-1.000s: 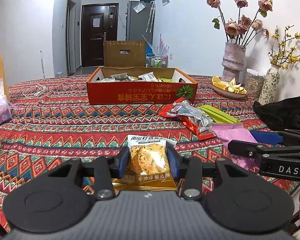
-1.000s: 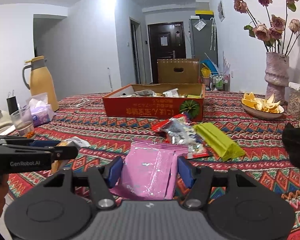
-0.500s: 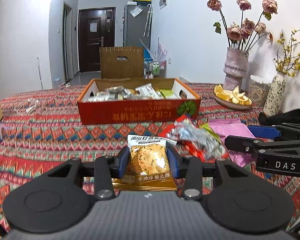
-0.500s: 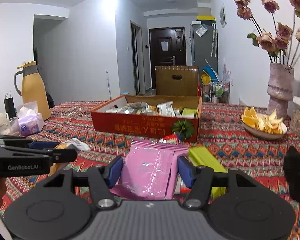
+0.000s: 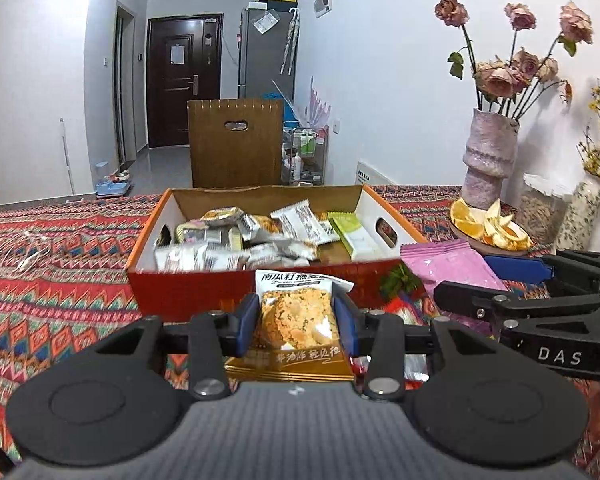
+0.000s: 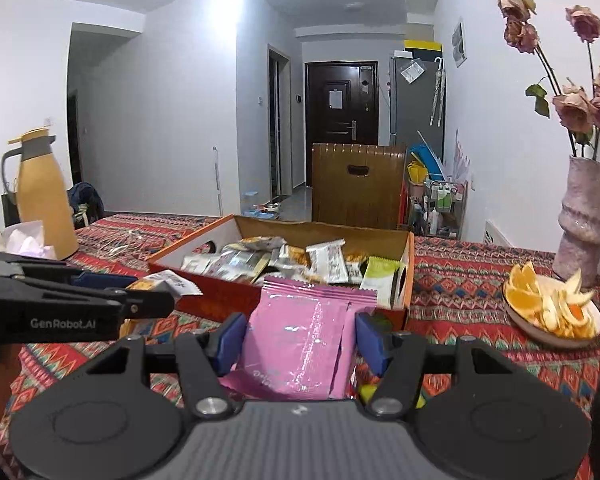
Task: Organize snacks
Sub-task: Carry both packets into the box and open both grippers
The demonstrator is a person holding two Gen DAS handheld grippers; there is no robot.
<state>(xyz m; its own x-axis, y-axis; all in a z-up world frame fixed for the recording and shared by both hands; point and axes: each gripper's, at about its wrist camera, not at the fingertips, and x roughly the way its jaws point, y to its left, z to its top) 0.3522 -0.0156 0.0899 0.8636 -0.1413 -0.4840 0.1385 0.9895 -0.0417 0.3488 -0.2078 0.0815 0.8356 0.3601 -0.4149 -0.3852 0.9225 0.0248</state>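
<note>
As both hands close on the orange snack box [image 5: 228, 292], left gripper [image 5: 296, 320] clamps the cookie packet [image 5: 296, 316], right gripper [image 6: 300, 340] the pink pouch [image 6: 296, 340]; drop-off looks imminent.

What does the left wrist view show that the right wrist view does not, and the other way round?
Only the left wrist view: a speckled vase with yellow blossoms.
Only the right wrist view: a yellow jug and a tissue pack.
Both: the snack box, the cookie packet held in the left gripper, the pink pouch held in the right gripper, the orange-peel plate, and the rose vase.
</note>
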